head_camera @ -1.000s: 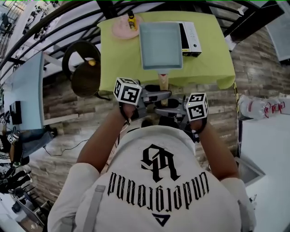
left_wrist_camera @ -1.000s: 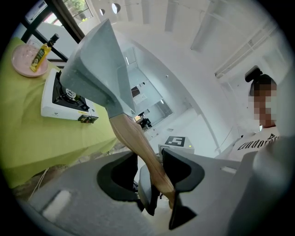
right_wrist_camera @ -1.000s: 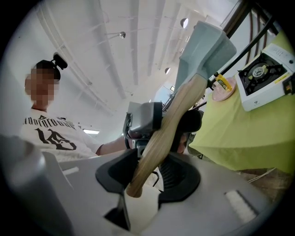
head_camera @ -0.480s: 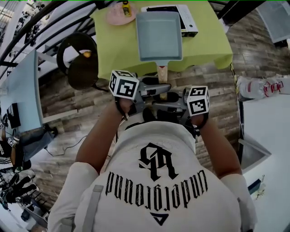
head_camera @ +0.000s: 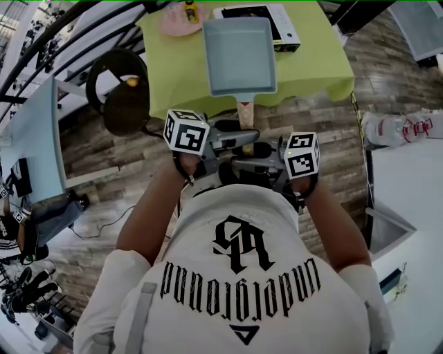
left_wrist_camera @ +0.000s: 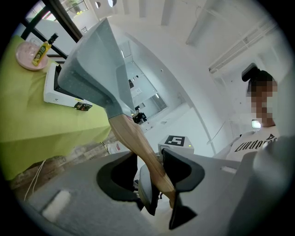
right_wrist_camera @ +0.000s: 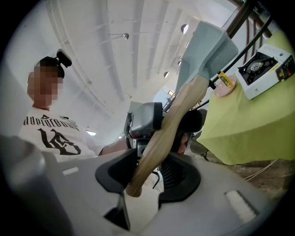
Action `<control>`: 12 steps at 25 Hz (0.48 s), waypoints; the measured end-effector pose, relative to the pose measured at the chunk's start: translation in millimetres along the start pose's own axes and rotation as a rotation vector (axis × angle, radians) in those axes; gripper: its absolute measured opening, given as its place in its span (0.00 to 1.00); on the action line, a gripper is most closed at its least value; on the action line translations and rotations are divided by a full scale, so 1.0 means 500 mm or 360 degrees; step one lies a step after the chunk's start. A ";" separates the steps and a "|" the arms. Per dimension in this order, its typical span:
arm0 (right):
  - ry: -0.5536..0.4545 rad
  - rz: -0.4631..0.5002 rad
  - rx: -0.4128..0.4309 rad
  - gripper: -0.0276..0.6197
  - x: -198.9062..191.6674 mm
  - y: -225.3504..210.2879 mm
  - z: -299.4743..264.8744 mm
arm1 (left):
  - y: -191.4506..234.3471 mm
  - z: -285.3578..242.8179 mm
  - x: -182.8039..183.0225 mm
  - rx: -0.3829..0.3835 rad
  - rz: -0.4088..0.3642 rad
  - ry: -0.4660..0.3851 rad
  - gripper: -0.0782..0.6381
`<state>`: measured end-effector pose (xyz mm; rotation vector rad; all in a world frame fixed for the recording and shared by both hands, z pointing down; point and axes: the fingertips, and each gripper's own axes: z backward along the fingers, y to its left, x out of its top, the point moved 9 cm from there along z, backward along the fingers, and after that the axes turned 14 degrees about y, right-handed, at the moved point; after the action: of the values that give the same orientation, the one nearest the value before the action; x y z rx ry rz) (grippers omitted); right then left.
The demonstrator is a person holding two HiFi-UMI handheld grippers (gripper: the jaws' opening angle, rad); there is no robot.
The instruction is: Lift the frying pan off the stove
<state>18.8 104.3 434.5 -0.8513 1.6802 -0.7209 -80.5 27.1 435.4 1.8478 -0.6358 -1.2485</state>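
Gripping the wooden handle (head_camera: 245, 113) from opposite sides, the left gripper (left_wrist_camera: 159, 184) and the right gripper (right_wrist_camera: 147, 179) are each clamped on its near end, just in front of the person's chest. The handle runs forward to the rectangular grey frying pan (head_camera: 241, 55), which is held in the air above the green-draped table (head_camera: 315, 62). Behind the pan the white stove (head_camera: 280, 17) stands on the cloth with its burner uncovered, and a pink plate (head_camera: 173, 24) bearing a small yellow bottle (head_camera: 189, 10) lies to its left.
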 end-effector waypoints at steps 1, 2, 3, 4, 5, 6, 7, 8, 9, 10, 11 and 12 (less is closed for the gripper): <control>-0.0004 -0.0003 0.0004 0.27 0.001 -0.001 0.000 | 0.002 0.000 0.001 -0.0002 0.0001 0.0001 0.37; -0.0009 -0.0007 0.0008 0.27 0.002 -0.004 0.001 | 0.004 -0.001 0.003 -0.0004 0.0004 0.0001 0.37; -0.0013 -0.0011 0.0011 0.27 0.004 -0.007 0.002 | 0.007 -0.001 0.005 -0.0007 0.0007 0.0001 0.37; -0.0016 -0.0014 0.0012 0.27 0.005 -0.011 0.004 | 0.011 -0.002 0.008 -0.0010 0.0010 0.0003 0.37; -0.0019 -0.0013 0.0014 0.27 0.006 -0.015 0.005 | 0.014 -0.002 0.010 -0.0013 0.0011 0.0003 0.37; -0.0022 -0.0005 0.0016 0.27 0.005 -0.018 0.006 | 0.015 -0.002 0.012 -0.0016 0.0012 0.0003 0.37; -0.0024 0.0002 0.0018 0.27 0.003 -0.019 0.006 | 0.014 -0.002 0.011 -0.0018 0.0013 0.0002 0.37; -0.0027 0.0001 0.0019 0.27 0.002 -0.018 0.005 | 0.013 -0.002 0.010 -0.0019 0.0012 0.0001 0.37; -0.0030 -0.0005 0.0017 0.27 0.001 -0.014 0.003 | 0.011 -0.002 0.007 -0.0021 0.0011 0.0000 0.37; -0.0032 -0.0008 0.0014 0.27 -0.002 -0.010 0.000 | 0.008 -0.001 0.003 -0.0022 0.0009 0.0000 0.37; -0.0035 -0.0009 0.0013 0.27 -0.007 -0.006 -0.003 | 0.005 -0.001 -0.002 -0.0023 0.0007 0.0001 0.37; -0.0038 -0.0012 0.0012 0.27 -0.011 -0.001 -0.006 | 0.000 0.000 -0.008 -0.0025 0.0007 0.0002 0.37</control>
<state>16.8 108.7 438.3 -0.8584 1.6531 -0.7189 -82.2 29.9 437.3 1.8335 -0.6273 -1.2463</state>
